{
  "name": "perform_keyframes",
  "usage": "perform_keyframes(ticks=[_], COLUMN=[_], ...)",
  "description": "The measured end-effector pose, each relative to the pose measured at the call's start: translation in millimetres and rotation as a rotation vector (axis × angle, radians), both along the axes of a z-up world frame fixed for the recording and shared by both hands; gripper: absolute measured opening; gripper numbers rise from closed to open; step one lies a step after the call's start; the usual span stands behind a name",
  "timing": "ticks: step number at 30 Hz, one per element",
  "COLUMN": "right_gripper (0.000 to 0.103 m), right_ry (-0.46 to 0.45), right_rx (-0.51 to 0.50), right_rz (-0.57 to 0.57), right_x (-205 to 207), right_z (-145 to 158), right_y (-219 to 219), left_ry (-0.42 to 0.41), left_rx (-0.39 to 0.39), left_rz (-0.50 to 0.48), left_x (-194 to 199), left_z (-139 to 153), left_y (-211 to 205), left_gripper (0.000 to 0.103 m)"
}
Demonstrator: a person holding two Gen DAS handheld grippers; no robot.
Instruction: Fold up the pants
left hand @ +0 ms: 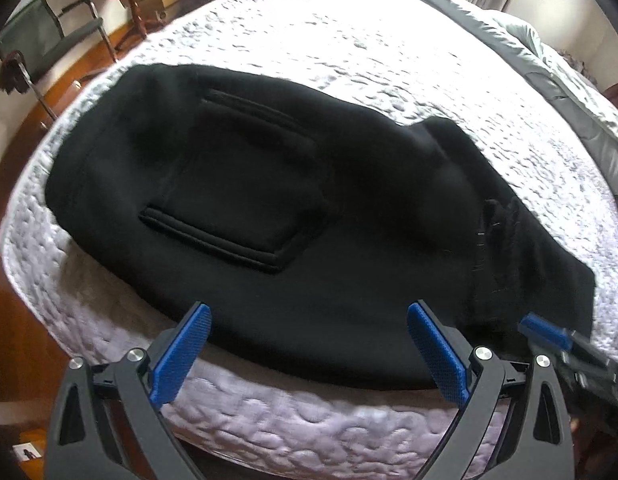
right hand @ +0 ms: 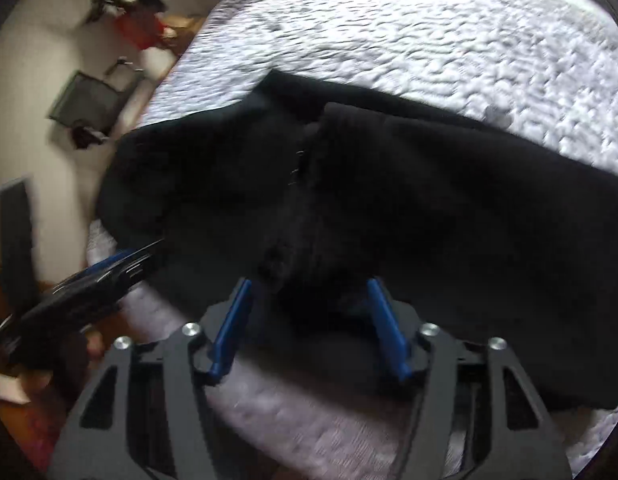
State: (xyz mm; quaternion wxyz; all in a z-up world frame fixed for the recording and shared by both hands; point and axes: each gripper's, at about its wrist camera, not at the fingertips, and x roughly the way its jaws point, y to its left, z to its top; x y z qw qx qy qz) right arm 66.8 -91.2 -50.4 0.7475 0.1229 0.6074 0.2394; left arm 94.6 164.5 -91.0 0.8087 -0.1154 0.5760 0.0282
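Black pants (left hand: 293,208) lie folded on the white quilted bed cover (left hand: 349,48), a back pocket (left hand: 233,200) facing up. My left gripper (left hand: 309,312) stands open above the near edge of the pants, nothing between its blue pads (left hand: 177,360). In the same view my right gripper (left hand: 549,334) comes in at the lower right, by the bunched part of the pants. In the right wrist view my right gripper (right hand: 309,284) is open over a rumpled hump of the pants (right hand: 389,200); its pads (right hand: 389,332) do not press on the cloth. My left gripper (right hand: 105,272) shows blurred at the left.
The bed's near edge (left hand: 309,428) curves just below the grippers, with wooden floor (left hand: 13,320) beside it. A dark chair (left hand: 49,40) stands at the far left by the wall. A grey duvet (left hand: 569,92) lies heaped at the far right of the bed.
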Motion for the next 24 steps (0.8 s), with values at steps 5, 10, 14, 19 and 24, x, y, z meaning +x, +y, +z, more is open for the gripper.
perform_keyframes(ticks=[5,10,14,19,24], right_gripper=[0.063,0.064,0.064,0.064,0.064], right_ry=[0.008,-0.039,-0.069,-0.078,-0.062], right_rx=[0.144,0.132,0.101,0.088,0.091], right_rz=[-0.108,-0.292,-0.362,-0.401,-0.430], right_x=[-23,-45,-59,-70,-75], right_z=[20,32,36,36,29], right_y=[-53,-125,-156,-174,-183], left_ry=[0.029,0.069,0.099,0.119,0.100], left_rx=[-0.093,-0.158,-0.174,-0.097,-0.121], left_rz=[-0.022,-0.057,-0.087,-0.105,-0.164], left_x=[7,17,26,36,36], left_z=[-4,-10,-16,-27,-22], left_y=[-20,-48,-75,-104,-126], left_gripper=[0.099,0.099,0.099,0.097,0.033])
